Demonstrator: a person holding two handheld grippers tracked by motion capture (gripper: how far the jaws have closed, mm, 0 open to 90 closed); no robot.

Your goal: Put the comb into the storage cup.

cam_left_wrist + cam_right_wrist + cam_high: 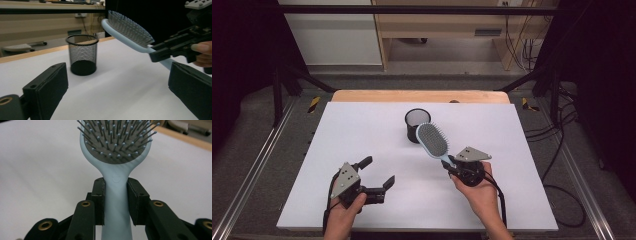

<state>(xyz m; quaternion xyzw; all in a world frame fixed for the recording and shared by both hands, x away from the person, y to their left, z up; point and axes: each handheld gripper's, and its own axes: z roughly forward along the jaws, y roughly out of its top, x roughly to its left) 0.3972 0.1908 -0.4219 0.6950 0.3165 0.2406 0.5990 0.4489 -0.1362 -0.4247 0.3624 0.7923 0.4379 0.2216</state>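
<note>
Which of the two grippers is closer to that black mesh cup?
The right. The right gripper holds the hairbrush by its handle, just this side of the mesh cup. The left gripper hangs open, farther off at the table's near left.

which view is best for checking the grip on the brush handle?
Right gripper view: the right tool has both pads flat against the brush handle, just below the head. The high view shows the brush small, angled toward the cup. The left gripper view shows it side-on, handle partly hidden.
</note>
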